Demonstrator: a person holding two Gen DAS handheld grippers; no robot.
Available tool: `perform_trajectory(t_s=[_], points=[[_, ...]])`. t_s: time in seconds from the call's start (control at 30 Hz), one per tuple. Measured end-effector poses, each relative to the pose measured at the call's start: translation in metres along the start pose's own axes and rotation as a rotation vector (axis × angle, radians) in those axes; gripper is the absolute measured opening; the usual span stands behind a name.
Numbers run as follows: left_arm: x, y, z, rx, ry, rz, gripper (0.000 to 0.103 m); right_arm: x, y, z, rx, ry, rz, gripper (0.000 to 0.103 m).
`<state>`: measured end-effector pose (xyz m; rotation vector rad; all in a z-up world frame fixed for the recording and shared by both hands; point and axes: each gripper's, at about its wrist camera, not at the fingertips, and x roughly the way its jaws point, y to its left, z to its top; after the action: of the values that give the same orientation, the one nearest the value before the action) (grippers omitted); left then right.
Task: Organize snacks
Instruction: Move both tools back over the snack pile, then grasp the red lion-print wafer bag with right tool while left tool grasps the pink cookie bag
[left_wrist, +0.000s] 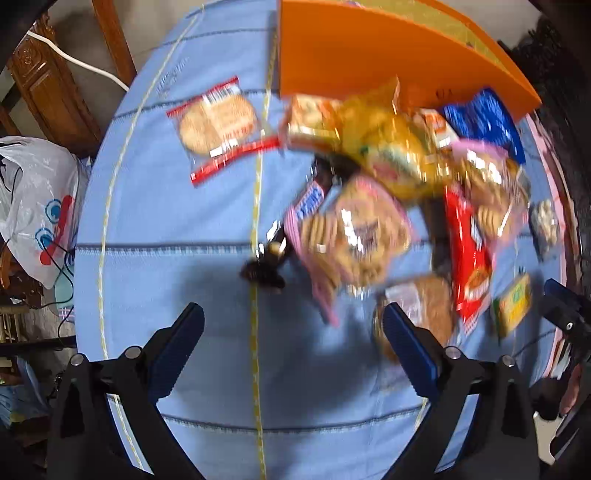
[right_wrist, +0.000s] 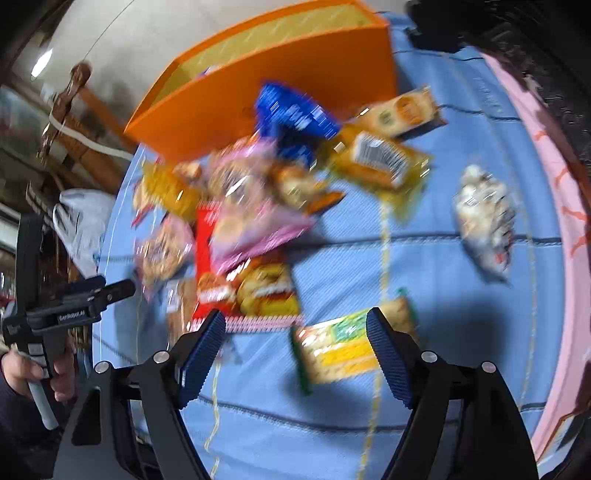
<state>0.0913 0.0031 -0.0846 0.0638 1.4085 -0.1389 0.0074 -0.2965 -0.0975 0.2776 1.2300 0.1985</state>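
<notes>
Left wrist view. Left gripper (left_wrist: 293, 325) over the blue tablecloth (left_wrist: 166, 221), jaws spread wide, nothing between the pads. Directly ahead of the fingertips, a small dark object (left_wrist: 264, 271) — too blurred to identify. Ahead and to the right, the snack pile (left_wrist: 388, 192): pink cookie bag (left_wrist: 354, 240) nearest, yellow bag (left_wrist: 391, 147) beyond it, red packet (left_wrist: 467, 251) further right, brown-wrapped snack (left_wrist: 424, 302) just beside the right fingertip. Ahead and to the left, well apart from the pile, a clear cracker pack with red edges (left_wrist: 218, 125). Behind the pile, at the far end, an orange box (left_wrist: 369, 55). Off the table's left edge, a white plastic bag (left_wrist: 37, 199). At the right margin, part of the right gripper (left_wrist: 565, 314).

Right wrist view. Right gripper (right_wrist: 295, 332) tilted down toward the cloth, jaws wide apart, pads pressing on nothing. Between the fingertips and slightly beyond, flat on the cloth, a green-and-yellow packet (right_wrist: 343, 350). Just past the left fingertip, a red packet with a yellow-brown picture (right_wrist: 255, 291). Further ahead, the blurred heap — blue bag (right_wrist: 291, 110) against the orange box wall. Ahead and to the right, alone, a clear bag of pale pieces (right_wrist: 484, 221). Far left, a hand (right_wrist: 33, 373) on the other gripper's handle.
</notes>
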Motion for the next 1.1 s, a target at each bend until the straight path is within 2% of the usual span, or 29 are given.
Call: perform_trajectory(t_s=[0.2,0.4,0.53,0.6,0.67,0.73,0.77,0.8,0.87,0.97,1.1], points=[[-0.003,-0.003,-0.013,0.008,0.001,-0.005,0.095,0.013,0.023,-0.014,-0.032,0.039,0.000,0.080],[-0.011,-0.005,-0.028,0.016,-0.009,0.001,0.095,0.032,0.044,0.010,-0.052,-0.008,-0.022,0.081],[-0.014,0.002,-0.033,0.006,-0.007,0.009,0.095,0.061,0.060,0.030,-0.074,0.012,-0.067,0.080],[-0.013,0.007,-0.033,0.003,0.001,0.013,0.095,0.076,0.067,0.035,-0.101,0.027,-0.103,0.077],[-0.013,0.010,-0.034,-0.001,0.004,0.018,0.095,0.081,0.073,0.036,-0.136,0.016,-0.124,0.067],[-0.013,0.014,-0.031,-0.007,0.002,0.018,0.095,0.073,0.074,0.037,-0.137,0.014,-0.096,0.059],[-0.013,0.016,-0.030,-0.010,-0.002,0.015,0.095,0.067,0.071,0.037,-0.122,0.008,-0.066,0.058],[-0.014,0.016,-0.028,-0.013,-0.008,0.010,0.095,0.058,0.066,0.037,-0.098,0.009,-0.002,0.046],[-0.014,0.015,-0.024,-0.008,-0.026,-0.006,0.095,0.038,0.055,0.032,-0.057,-0.004,0.068,0.044],[-0.012,-0.003,-0.013,0.072,-0.056,-0.037,0.095,0.014,0.035,0.022,-0.009,-0.024,0.108,0.044],[-0.005,-0.033,0.005,0.185,-0.104,-0.020,0.095,-0.003,0.009,0.003,0.048,-0.024,0.133,0.044]])
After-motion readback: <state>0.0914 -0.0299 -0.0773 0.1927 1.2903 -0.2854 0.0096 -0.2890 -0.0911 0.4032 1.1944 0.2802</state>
